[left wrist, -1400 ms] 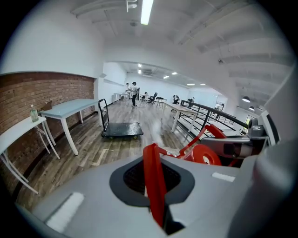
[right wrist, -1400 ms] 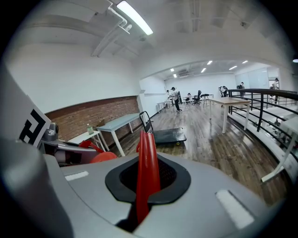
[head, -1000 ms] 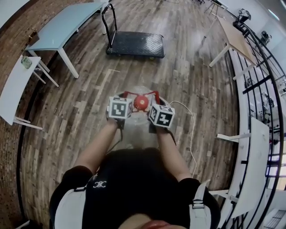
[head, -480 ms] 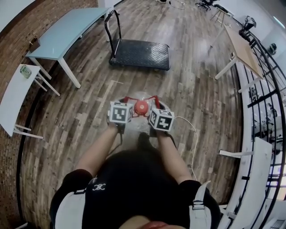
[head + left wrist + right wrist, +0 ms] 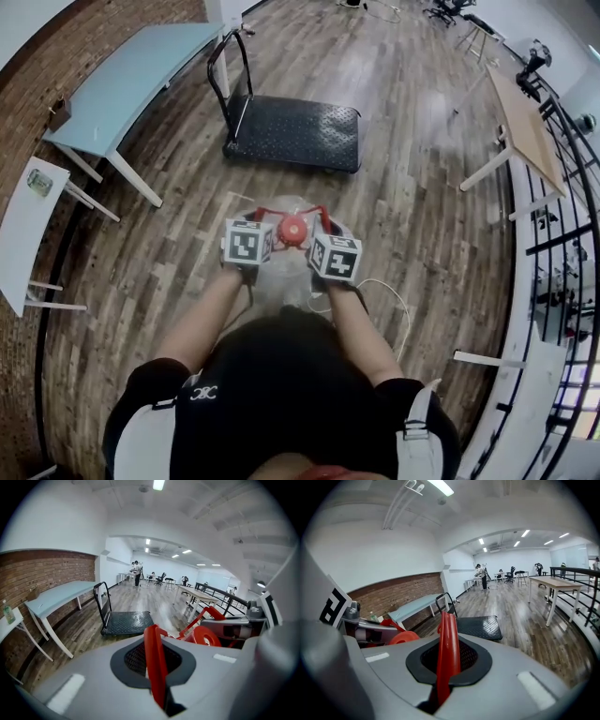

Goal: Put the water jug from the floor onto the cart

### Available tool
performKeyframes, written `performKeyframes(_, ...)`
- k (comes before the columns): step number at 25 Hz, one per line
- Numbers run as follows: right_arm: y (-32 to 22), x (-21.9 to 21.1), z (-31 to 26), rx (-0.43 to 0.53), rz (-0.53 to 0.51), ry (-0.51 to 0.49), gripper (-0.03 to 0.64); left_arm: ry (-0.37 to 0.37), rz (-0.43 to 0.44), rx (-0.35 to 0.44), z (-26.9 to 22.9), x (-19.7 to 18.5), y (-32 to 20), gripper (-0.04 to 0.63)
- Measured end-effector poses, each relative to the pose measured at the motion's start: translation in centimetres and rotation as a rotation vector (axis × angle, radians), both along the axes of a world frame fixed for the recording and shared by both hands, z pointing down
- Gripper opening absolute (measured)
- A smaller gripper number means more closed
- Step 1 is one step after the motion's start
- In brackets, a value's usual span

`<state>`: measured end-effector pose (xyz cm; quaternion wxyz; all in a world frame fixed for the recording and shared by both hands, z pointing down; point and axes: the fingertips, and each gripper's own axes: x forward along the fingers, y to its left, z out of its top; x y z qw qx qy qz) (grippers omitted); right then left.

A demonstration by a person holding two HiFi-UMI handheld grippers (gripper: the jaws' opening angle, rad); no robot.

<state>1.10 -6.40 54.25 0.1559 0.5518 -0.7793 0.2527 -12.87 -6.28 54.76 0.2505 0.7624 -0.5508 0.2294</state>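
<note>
a: how do the fingers (image 5: 89, 672) of the left gripper (image 5: 155, 667) stand?

b: closed, clamped on a strap of the red handle (image 5: 153, 653) that runs up between them.

a: and the water jug (image 5: 281, 277) itself?

b: its pale body hangs right under the fingers, between the person's forearms. its red cap (image 5: 293, 228) sits between the two marker cubes, just to the right of the left fingers. i cannot tell whether its bottom touches the floor (image 5: 412, 216).

a: the right gripper (image 5: 446, 667)?

b: its fingers (image 5: 511, 667) are closed too, pinching another red strap of the same handle, with the cap off to their left.

a: where is the cart (image 5: 292, 133)?

b: straight ahead of both pairs of fingers, well apart from them, its black deck flat on the wood floor and its push bar (image 5: 225, 56) upright at the left end.

a: anything off to the sides?

b: a blue table (image 5: 131, 80) far left of the fingers by the brick wall, and a wooden table (image 5: 525, 131) far right beside a black railing (image 5: 562, 216).
</note>
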Motion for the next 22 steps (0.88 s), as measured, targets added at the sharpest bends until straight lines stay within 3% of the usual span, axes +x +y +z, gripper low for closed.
performKeyframes(8,-11.6,1.7,-0.8,0.016,-0.053,0.006,0.014,0.017,-0.038,0.000,-0.3,1.8,-10.9,0.000)
performKeyframes(22,-26.2,4.3,1.6,-0.013,-0.029,0.024,0.014,0.001,0.001,-0.013,1.5,4.3,-26.1,0.000)
